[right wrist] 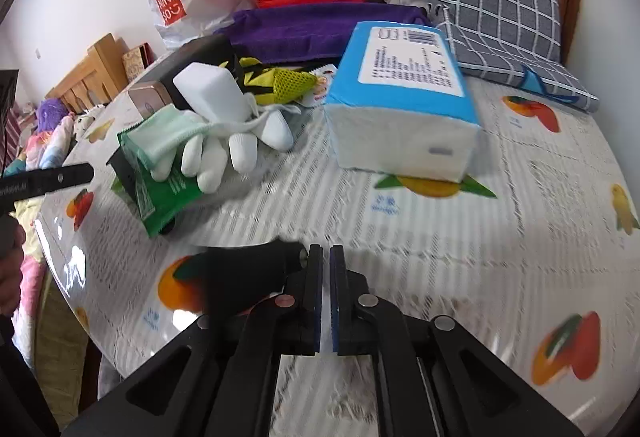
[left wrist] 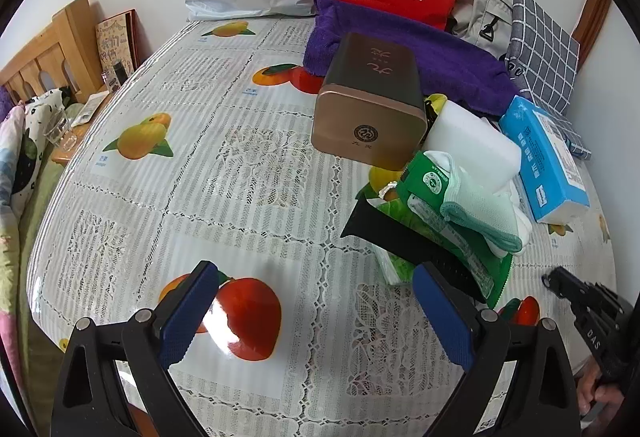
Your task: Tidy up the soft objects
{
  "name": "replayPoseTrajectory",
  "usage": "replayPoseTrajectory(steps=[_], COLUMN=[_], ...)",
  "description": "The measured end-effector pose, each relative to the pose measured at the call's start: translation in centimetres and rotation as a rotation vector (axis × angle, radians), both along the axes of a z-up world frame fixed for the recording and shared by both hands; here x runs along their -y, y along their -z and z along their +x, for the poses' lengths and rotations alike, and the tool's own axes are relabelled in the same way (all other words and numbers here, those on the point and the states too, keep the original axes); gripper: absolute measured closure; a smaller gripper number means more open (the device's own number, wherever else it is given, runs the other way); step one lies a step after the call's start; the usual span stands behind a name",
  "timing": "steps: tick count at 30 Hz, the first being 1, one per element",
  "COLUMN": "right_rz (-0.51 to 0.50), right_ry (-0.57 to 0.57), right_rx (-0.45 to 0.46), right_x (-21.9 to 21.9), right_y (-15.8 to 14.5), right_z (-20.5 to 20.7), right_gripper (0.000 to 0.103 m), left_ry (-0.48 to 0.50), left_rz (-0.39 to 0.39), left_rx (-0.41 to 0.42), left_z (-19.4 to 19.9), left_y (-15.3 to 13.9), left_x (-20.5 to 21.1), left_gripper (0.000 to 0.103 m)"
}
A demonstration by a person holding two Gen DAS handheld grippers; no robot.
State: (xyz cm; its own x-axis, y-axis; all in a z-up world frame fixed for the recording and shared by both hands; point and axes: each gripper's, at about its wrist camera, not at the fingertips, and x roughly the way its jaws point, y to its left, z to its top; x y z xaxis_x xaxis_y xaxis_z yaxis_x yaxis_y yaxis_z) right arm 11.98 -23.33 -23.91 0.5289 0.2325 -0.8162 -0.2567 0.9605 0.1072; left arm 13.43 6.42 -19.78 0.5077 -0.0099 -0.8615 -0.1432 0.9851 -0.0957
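The left gripper (left wrist: 316,313) hangs tilted steeply down over the near edge of the table (left wrist: 224,173), its blue-padded jaws spread wide with nothing between them but the fruit-print tablecloth. The right gripper (right wrist: 326,297) is angled down over the near edge too, jaws pressed almost together with only a thin pale sliver showing between the pads; whether that is a held thing or just the cloth below, I cannot tell. The soft things lie heaped toward the table's right side: white gloves (right wrist: 224,153) with fingers pointing to the near edge, a mint-green cloth (right wrist: 168,133) draped over a green packet (right wrist: 168,197), and a white sponge block (right wrist: 212,93) lying on the heap, its long axis running toward the far edge. Just beside them the blue tissue pack (right wrist: 400,97) lies flat, long axis running from near edge to far. A purple towel (right wrist: 320,29) stretches along the far edge.
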Motion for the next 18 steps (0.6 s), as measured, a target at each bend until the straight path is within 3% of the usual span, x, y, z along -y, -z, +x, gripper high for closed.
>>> replayPoseTrajectory(steps=[3, 6, 9, 11, 15, 18], right_rz=[0.022, 0.000, 0.002, 0.041, 0.123, 0.105], right_ry=[-0.018, 0.003, 0.028, 0.027, 0.016, 0.007], right_rx=[0.007, -0.006, 0.001, -0.028, -0.112, -0.124], right_x=[-0.3, -0.1, 1.0, 1.4, 0.7, -1.3], right_y=[0.1, 0.2, -0.3, -0.4, -0.1, 0.3], right_z=[0.7, 1.3, 0.7, 0.1, -1.2, -2.2], right_gripper=[0.097, 0.083, 0.065, 0.044, 0.043, 0.039], left_ry=[-0.006, -0.006, -0.003, -0.002, 0.005, 0.008], left_rz=[-0.005, -0.005, -0.009, -0.013, -0.019, -0.022], left_rx=[0.000, -0.001, -0.003, -0.003, 0.000, 0.007], left_z=[0.1, 0.2, 0.2, 0.2, -0.1, -0.6], left_y=[0.0, 0.1, 0.2, 0.3, 0.3, 0.1], left_x=[-0.2, -0.2, -0.1, -0.1, 0.2, 0.1], left_gripper=[0.005, 0.005, 0.005, 0.005, 0.005, 0.005])
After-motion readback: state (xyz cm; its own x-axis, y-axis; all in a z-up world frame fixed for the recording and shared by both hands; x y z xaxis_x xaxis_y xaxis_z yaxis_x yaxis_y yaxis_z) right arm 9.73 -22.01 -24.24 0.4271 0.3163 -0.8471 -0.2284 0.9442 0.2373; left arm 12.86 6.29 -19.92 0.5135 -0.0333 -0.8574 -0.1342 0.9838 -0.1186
